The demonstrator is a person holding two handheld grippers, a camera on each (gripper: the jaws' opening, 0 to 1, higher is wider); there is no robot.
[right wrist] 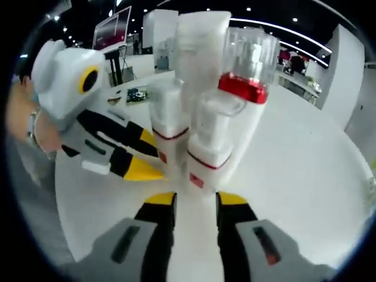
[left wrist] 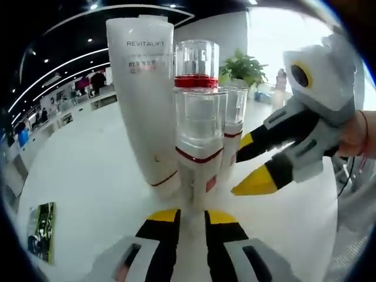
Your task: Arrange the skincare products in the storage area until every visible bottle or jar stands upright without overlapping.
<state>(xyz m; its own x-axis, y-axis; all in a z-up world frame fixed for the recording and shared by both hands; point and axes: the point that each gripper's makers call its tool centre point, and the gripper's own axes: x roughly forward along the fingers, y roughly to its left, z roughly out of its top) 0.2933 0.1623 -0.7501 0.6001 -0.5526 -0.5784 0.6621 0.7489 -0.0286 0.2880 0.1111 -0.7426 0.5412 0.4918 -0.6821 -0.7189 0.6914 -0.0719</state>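
Note:
A tall white REVITALIFT tube (left wrist: 144, 100) stands upright on the white table (left wrist: 82, 176). Pressed against it are white bottles with clear caps and red bands: a front one (left wrist: 200, 135), a taller one with a red collar (left wrist: 197, 79) behind it, and another (left wrist: 236, 111) to the right. My left gripper (left wrist: 192, 217) is open, its yellow tips just short of the front bottle. From the other side I see the same cluster: front bottle (right wrist: 208, 147), red-collared bottle (right wrist: 249, 88), left bottle (right wrist: 169, 120), tube (right wrist: 200, 41). My right gripper (right wrist: 196, 202) is open and holds nothing.
The right gripper (left wrist: 252, 167) reaches in beside the cluster, held by a hand (left wrist: 358, 135). The left gripper (right wrist: 138, 158) appears at the left of the right gripper view. A green printed card (left wrist: 41, 232) lies on the table. A potted plant (left wrist: 244, 67) stands far behind.

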